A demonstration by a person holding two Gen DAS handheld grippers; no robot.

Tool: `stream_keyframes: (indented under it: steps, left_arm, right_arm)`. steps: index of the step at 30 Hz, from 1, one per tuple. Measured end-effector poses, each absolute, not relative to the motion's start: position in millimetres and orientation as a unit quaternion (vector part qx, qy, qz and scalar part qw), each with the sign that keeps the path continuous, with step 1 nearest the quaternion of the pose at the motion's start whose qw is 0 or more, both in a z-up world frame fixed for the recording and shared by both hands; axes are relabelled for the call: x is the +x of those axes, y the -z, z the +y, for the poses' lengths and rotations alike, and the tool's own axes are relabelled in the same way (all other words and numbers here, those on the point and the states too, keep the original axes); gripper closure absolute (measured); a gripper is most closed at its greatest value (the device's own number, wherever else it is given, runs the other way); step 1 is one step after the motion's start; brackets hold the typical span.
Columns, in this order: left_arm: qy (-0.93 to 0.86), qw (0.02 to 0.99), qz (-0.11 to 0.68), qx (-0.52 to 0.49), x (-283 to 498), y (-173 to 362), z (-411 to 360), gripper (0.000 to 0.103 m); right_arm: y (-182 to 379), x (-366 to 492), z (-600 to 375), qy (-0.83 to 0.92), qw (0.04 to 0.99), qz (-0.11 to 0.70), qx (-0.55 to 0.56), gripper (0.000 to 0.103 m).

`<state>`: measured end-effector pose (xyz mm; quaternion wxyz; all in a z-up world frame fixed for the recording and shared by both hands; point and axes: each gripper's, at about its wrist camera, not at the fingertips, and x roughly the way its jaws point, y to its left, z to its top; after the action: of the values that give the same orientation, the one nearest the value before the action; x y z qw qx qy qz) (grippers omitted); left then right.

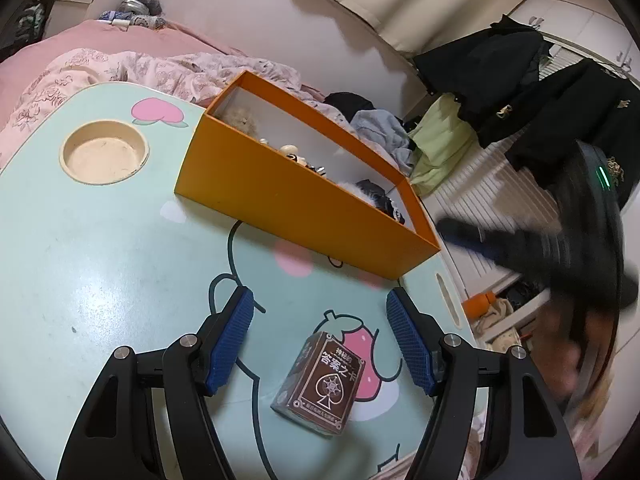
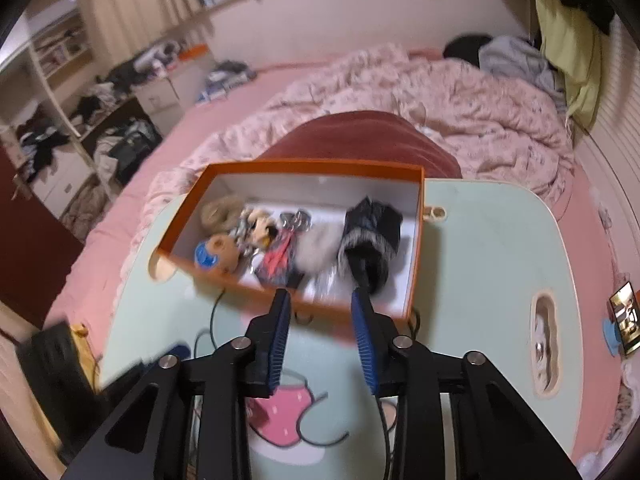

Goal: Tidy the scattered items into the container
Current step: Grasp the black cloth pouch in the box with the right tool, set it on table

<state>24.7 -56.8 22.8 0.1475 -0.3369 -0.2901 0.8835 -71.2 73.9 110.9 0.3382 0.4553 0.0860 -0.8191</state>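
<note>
Left wrist view: the left gripper [image 1: 320, 320] hangs with jaws apart, touching nothing, over one card box [image 1: 319, 384] lying near the table's [image 1: 100, 240] near edge. Lower squarely and clamp its long sides.

Right wrist view: the right gripper [image 2: 320, 332] has narrowed jaws, nothing between them. One orange container [image 2: 304, 168] sits by the far edge, holding several small items, too blurred to count.

I see an orange box [image 1: 280, 196] with white interior, a brown card pack [image 1: 320, 384] bearing a spade emblem, a mint surface [image 1: 100, 248] with pink strawberry print, and blue-padded jaws.
</note>
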Motion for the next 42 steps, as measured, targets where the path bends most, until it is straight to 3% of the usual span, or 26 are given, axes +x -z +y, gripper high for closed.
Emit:
stream_keyframes:
  steps: [3, 6, 14, 15, 26, 30, 35, 39, 42]
  left_arm:
    - [-0.885, 0.150, -0.289, -0.332, 27, -23, -57, 0.034]
    - [-0.882, 0.152, -0.292, -0.337, 25, -20, -57, 0.034]
    - [-0.880, 0.153, -0.298, -0.338, 25, -17, -59, 0.034]
    - [-0.879, 0.153, -0.299, -0.338, 25, -17, -59, 0.034]
    - [-0.878, 0.149, -0.303, -0.340, 28, -17, -59, 0.034]
    - [-0.876, 0.149, -0.304, -0.343, 27, -15, -58, 0.034]
    - [-0.878, 0.145, -0.298, -0.346, 27, -17, -55, 0.034]
    - [-0.878, 0.142, -0.294, -0.350, 27, -17, -53, 0.034]
    - [-0.878, 0.141, -0.292, -0.351, 26, -17, -53, 0.034]
  right_arm:
    - [-108, -88, 54, 0.808, 0.335, 0.108, 0.473, 0.074]
    - [-91, -98, 43, 0.809, 0.302, 0.127, 0.487, 0.084]
    - [-64, -121, 33, 0.806, 0.266, 0.139, 0.509, 0.086]
    - [-67, -120, 34, 0.808, 0.272, 0.133, 0.506, 0.095]
    - [-154, -48, 97, 0.835, 0.378, 0.037, 0.399, 0.096]
    - [-129, -23, 122, 0.819, 0.395, 0.029, 0.415, 0.096]
    - [-59, -21, 132, 0.791, 0.390, 0.034, 0.471, 0.095]
    - [-28, -23, 141, 0.785, 0.381, 0.010, 0.488, 0.085]
    - [-29, -14, 152, 0.796, 0.392, -0.014, 0.462, 0.045]
